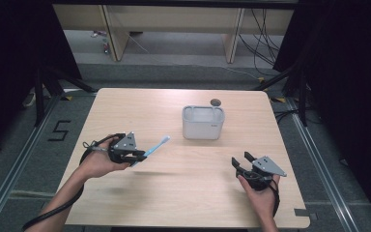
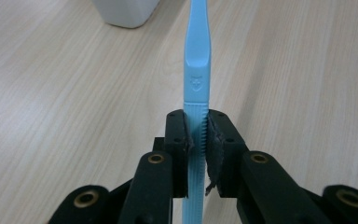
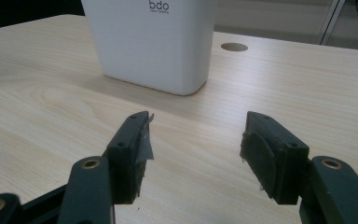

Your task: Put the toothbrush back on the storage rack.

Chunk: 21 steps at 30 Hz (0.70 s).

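Note:
A light blue toothbrush (image 1: 156, 147) is clamped by its ribbed handle in my left gripper (image 1: 137, 157), which hovers over the left half of the table. Its brush head points up and right toward the white bin (image 1: 203, 122). In the left gripper view the toothbrush (image 2: 196, 70) runs straight up between the pads (image 2: 213, 140), and the left gripper (image 2: 196, 135) is shut on it. My right gripper (image 1: 241, 160) is held near the table's front right with its jaws apart. In the right gripper view the right gripper (image 3: 193, 140) is open and empty, facing the white bin (image 3: 154, 42).
The wooden table (image 1: 174, 193) has a round cable hole (image 1: 216, 102) just behind the bin. Black curtains stand at both sides, and cables lie on the floor beyond the far edge.

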Tool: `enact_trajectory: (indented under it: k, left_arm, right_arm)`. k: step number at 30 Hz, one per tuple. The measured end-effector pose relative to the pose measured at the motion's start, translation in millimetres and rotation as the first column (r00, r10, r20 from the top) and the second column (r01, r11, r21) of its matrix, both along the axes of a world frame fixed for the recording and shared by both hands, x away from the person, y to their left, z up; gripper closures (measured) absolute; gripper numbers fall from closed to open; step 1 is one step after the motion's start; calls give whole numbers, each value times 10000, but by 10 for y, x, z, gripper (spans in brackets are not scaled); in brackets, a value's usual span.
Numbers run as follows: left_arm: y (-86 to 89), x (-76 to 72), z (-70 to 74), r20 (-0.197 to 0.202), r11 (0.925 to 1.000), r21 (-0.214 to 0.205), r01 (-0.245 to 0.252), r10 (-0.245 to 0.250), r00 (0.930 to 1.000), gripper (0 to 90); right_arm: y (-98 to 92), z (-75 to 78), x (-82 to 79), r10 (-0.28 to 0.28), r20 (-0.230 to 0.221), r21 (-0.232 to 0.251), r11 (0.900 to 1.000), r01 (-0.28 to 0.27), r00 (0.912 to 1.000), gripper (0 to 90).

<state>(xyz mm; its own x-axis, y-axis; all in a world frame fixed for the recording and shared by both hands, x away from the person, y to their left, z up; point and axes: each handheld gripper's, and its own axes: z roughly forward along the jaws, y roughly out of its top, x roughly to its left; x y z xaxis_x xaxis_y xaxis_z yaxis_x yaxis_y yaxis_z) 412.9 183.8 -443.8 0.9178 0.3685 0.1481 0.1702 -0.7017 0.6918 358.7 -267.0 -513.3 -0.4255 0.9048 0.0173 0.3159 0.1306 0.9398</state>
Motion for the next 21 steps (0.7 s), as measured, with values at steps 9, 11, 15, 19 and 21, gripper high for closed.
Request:
enact_trajectory:
  k: [9,11,15,19,21]
  left_arm:
    - [-7,-53,-130,-148,9925,-1137,-455,441,9989,789]
    - [-12,-57,-142,-105,9903,-1283,-538,528,9985,789]
    - [-19,-65,-154,-21,9842,-1636,-677,683,9977,789]
    - [-35,-78,-167,-104,9736,-2061,-984,984,9951,789]
    - [-34,-85,-167,43,9696,-2131,-1202,1240,9923,789]
  right_arm:
    - [10,-5,1,-83,74,19,10000,82,9999,421]
    - [9,-4,1,-40,46,3,10000,40,10000,421]
    - [16,-6,0,-27,12,103,9999,27,10000,421]
    - [10,-4,0,-52,64,-8,10000,52,10000,421]
    - [4,-4,5,-24,163,-111,9999,25,9999,421]
